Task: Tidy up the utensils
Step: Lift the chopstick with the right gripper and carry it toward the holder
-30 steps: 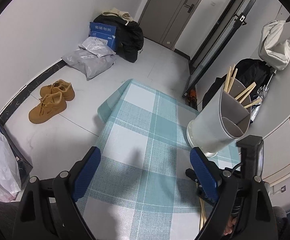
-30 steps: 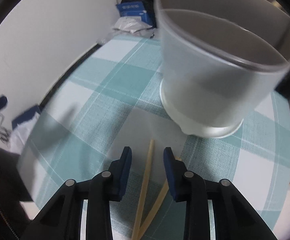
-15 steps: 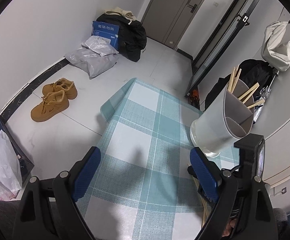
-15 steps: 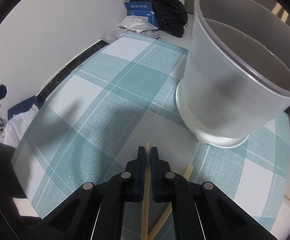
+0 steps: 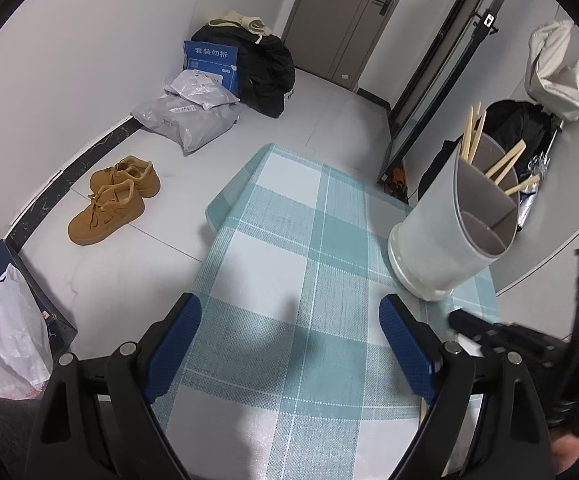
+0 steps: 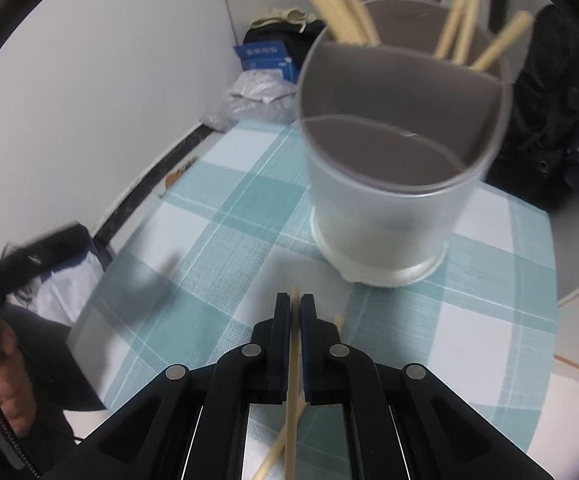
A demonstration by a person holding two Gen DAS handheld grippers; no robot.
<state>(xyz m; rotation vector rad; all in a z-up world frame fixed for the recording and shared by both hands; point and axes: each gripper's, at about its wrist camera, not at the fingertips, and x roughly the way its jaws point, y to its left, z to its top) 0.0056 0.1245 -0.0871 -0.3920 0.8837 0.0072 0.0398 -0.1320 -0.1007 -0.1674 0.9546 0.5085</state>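
The right gripper point(image 6: 295, 308) has its jaws clenched on a single chopstick point(image 6: 292, 376), whose tip pokes out just past the pads toward the holder point(image 6: 389, 208). A second chopstick point(image 6: 279, 446) lies on the desk point(image 6: 209, 240) beneath, crossing under the held one. The grey holder stands just ahead on the checked cloth; its back compartment holds several chopsticks point(image 6: 343, 6) leaning out, while nothing shows in the front one. The left gripper point(image 5: 289, 348) hangs over bare cloth with its jaws released and wide, nothing between them. Beyond the desk, brown shoes point(image 5: 115, 198) and grey parcels point(image 5: 187, 114) sit on the floor.
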